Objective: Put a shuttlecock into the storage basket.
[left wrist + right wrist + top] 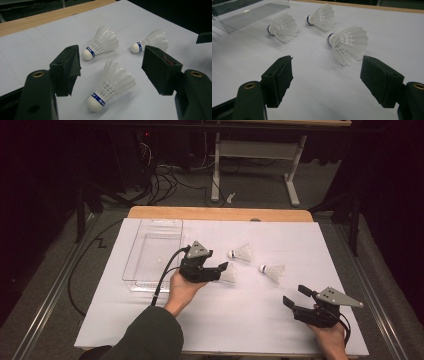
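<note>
**Now: closing in on the nearest shuttlecock**

Here, left tongs spread wide and gripping nothing, poised over the nearest shuttlecock, lying on its side on the white bench with cork toward the hand and feathers fanning away. Seen from the left gripper view, sitting between the two black pads, a little low and closer to the left pad. Two more beyond it: a middle shuttlecock farther off, and a right-hand shuttlecock further right, both apart from the first. Just left of the left hand in the high view, a clear tray, seemingly the likely drop-off.

Right tongs likewise released and idle, parked near the right front of the bench, looking across at all three.

To do the grasp well, probably:
- Lower until the pads bracket the cork and blue band, not the feather skirt; feathers crush and slip.
- Centre first, shifting so both pads meet the base together, otherwise likely to roll or spin away on the smooth sheet.
- Close gently and squarely, keeping pad tips just off the bench.
- Lift straight before swinging left toward the tray, clear of its near wall.
</note>
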A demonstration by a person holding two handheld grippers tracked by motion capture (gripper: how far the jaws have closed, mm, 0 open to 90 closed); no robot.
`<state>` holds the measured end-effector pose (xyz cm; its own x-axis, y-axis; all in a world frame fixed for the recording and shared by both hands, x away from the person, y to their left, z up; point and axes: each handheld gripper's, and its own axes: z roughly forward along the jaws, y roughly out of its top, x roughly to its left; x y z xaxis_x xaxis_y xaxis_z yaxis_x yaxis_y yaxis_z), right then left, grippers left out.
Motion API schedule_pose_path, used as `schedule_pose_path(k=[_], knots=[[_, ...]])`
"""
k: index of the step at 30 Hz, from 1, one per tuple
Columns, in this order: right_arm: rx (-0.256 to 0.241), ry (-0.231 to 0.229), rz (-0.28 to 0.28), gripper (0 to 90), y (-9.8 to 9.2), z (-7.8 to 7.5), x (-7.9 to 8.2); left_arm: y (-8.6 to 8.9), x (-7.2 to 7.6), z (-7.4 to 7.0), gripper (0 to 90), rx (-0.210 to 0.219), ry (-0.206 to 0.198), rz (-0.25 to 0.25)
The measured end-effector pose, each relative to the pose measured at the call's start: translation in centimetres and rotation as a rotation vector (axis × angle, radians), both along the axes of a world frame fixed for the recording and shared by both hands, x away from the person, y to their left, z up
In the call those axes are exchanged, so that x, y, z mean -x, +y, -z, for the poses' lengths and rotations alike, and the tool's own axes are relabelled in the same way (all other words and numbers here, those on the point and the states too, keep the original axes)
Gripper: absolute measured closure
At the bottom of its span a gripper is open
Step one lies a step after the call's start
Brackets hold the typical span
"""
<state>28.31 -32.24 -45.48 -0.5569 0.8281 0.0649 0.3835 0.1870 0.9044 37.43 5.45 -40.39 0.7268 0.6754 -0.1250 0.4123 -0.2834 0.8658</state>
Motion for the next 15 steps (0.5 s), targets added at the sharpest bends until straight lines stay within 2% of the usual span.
schedule_pose_path(k=[15], knots=[[0.000,-0.002,0.000,26.4,-0.07,-0.01,-0.01,-0.59,-0.76,-0.34,31.4,-0.026,0.024,0.009]])
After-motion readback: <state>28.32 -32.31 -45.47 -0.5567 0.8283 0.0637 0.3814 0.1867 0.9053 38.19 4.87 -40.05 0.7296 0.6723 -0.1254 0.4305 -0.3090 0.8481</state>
